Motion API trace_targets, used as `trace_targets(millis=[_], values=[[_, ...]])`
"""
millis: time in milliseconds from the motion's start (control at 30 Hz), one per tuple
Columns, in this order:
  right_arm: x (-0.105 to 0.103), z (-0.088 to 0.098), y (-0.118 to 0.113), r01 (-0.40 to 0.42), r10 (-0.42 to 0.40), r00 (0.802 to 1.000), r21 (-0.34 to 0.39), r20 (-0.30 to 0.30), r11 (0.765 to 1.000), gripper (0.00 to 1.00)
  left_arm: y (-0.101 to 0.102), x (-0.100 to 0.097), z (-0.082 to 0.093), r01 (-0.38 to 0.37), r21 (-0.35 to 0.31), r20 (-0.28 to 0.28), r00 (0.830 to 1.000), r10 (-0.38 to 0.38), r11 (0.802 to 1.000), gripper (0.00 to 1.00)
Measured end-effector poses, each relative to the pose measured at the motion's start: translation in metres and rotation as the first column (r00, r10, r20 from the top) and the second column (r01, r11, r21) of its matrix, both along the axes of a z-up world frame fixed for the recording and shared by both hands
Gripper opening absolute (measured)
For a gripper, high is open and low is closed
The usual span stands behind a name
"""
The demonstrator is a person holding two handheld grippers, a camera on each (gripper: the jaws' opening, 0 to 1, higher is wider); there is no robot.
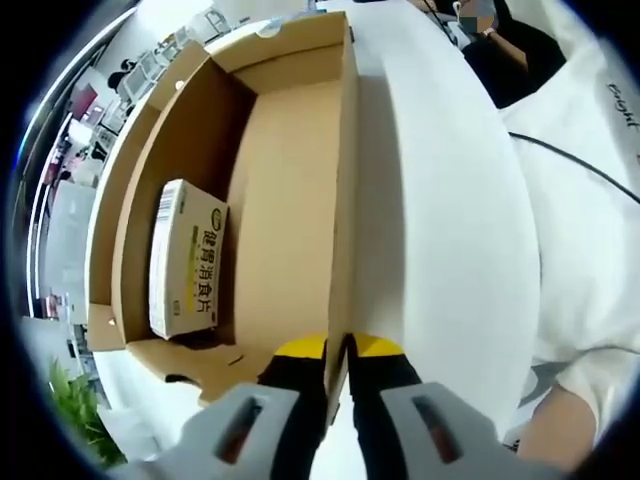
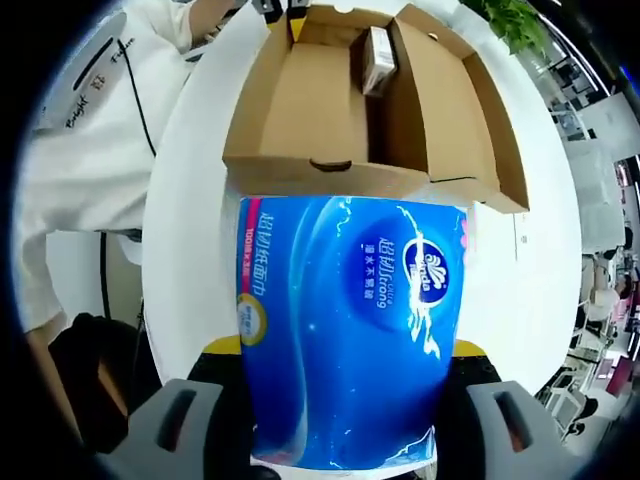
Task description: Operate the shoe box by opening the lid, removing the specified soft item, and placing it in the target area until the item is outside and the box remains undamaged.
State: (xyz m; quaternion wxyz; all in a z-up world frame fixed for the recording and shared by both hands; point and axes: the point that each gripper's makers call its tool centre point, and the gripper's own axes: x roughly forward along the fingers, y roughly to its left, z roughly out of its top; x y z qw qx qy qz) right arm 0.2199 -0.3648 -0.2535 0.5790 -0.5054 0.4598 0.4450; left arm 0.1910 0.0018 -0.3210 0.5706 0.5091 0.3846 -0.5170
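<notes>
The brown cardboard shoe box (image 1: 345, 200) lies open on the white table, its lid (image 1: 105, 230) folded out to the far side. A small white and yellow carton (image 1: 185, 255) rests inside against the far wall. My left gripper (image 1: 338, 362) is shut on the box's near side wall, one jaw inside and one outside. In the right gripper view, a soft blue tissue pack (image 2: 350, 330) is clamped between the jaws of my right gripper (image 2: 345, 350), held outside the box (image 2: 320, 175) and in front of its end wall. The small carton (image 2: 377, 55) remains inside.
The round white table (image 1: 440, 200) extends around the box. A person in a white shirt (image 1: 590, 200) stands at the table edge, with a black cable (image 2: 140, 90) hanging nearby. A green plant (image 1: 75, 410) and office furniture lie beyond the table.
</notes>
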Motion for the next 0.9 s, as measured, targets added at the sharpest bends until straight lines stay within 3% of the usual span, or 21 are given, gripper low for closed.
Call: trace_targets(millis=[700,900], values=[[0.002,-0.011,-0.009,-0.001,0.001,1.000,-0.032,-0.014,0.999,0.72,0.001,-0.001,0.000,0.005,-0.008,0.000,1.000,-0.005,1.000,0.07],[0.003,-0.015,-0.007,0.012,-0.013,1.000,-0.006,-0.017,1.000,0.72,0.001,0.000,0.000,0.006,-0.009,0.000,1.000,-0.006,1.000,0.07]])
